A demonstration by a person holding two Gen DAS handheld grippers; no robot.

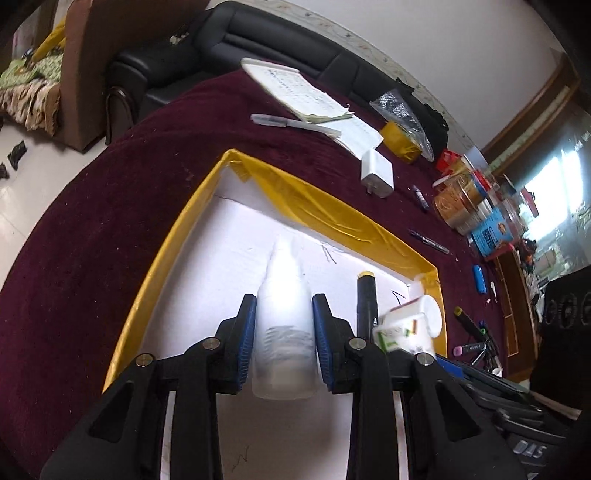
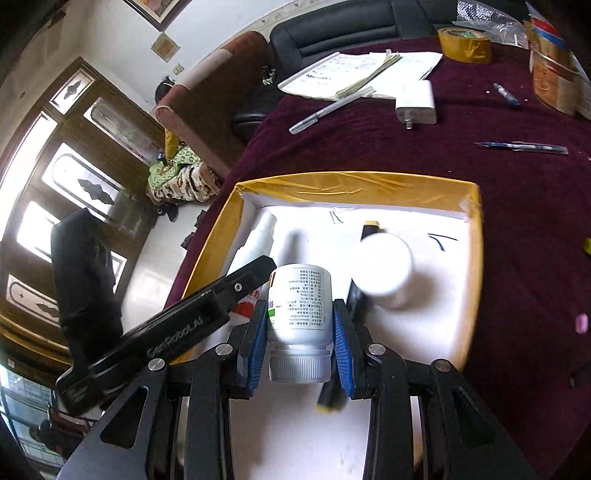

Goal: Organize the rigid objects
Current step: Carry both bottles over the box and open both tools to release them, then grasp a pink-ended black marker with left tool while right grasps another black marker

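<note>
The left gripper [image 1: 284,339] clamped a squeeze bottle [image 1: 283,325]; the right gripper [image 2: 300,332] clamped a jar [image 2: 300,317]. Below both lay the tray [image 2: 354,186]; lowering together, they risked colliding.

The setting is appearing to be a lived-in room of a home. A black leather sofa [image 1: 236,40] and a brown armchair [image 2: 207,92] are standing just beyond a table draped in a maroon velvet cloth [image 1: 110,192]. Dark wooden doors with frosted glass panes [image 2: 74,177] are letting in daylight, and a framed picture [image 2: 155,11] is hanging on the wall above them. A patterned blanket [image 2: 177,181] is lying on a seat. Household clutter is covering the table: a notebook [image 1: 295,92], a pen [image 2: 332,109], a charger plug [image 2: 415,101] and a roll of yellow tape [image 2: 465,44].
</note>
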